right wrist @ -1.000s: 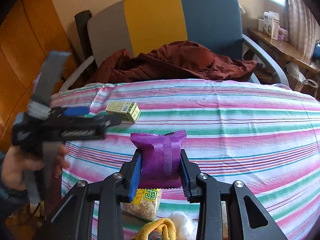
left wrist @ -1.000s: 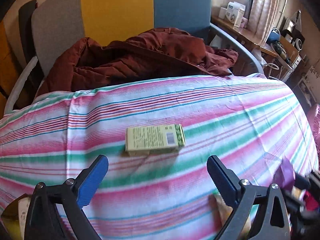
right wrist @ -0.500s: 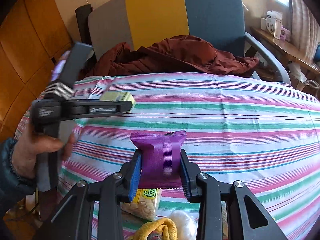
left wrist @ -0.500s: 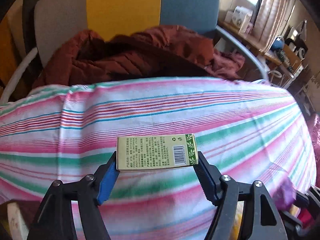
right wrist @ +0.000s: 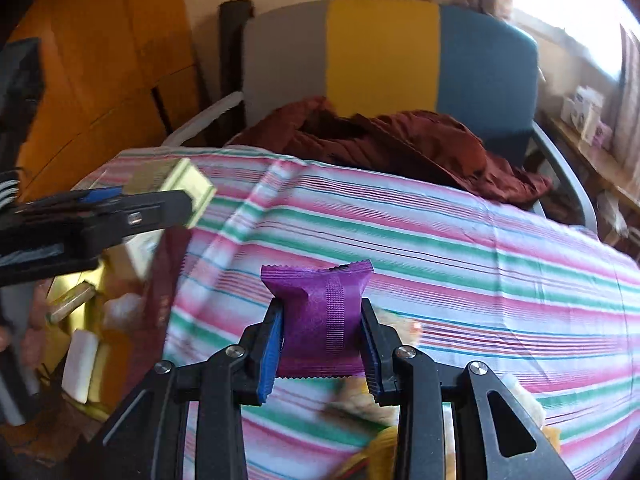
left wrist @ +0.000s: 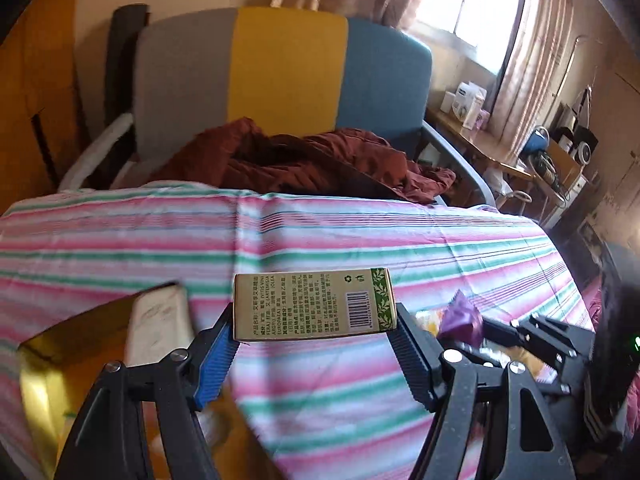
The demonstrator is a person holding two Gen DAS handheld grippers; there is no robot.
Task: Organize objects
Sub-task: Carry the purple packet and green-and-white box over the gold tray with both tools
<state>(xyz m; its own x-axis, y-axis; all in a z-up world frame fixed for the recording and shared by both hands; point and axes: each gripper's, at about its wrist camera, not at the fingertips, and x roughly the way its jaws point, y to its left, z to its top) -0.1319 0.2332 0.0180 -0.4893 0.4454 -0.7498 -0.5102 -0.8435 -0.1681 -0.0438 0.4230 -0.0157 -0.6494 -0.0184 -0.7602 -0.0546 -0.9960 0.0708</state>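
My left gripper point(left wrist: 314, 330) is shut on a small pale-green carton point(left wrist: 314, 304) with a barcode, held in the air above the striped tablecloth point(left wrist: 360, 240). The same carton point(right wrist: 188, 188) and left gripper show at the left of the right wrist view. My right gripper point(right wrist: 322, 328) is shut on a purple snack packet point(right wrist: 320, 312), held above the cloth. That packet point(left wrist: 460, 316) also shows at the right of the left wrist view.
A gold box point(left wrist: 60, 368) with small items inside sits at the table's left edge; it also shows in the right wrist view point(right wrist: 84, 320). A dark red jacket point(left wrist: 304, 160) lies on a grey, yellow and blue chair point(left wrist: 288, 68) behind. Snack bags point(right wrist: 372, 420) lie below my right gripper.
My left gripper closed on the carton and lifted it off the cloth, moving back toward the near left by the gold box. My right gripper kept hold of the purple packet.
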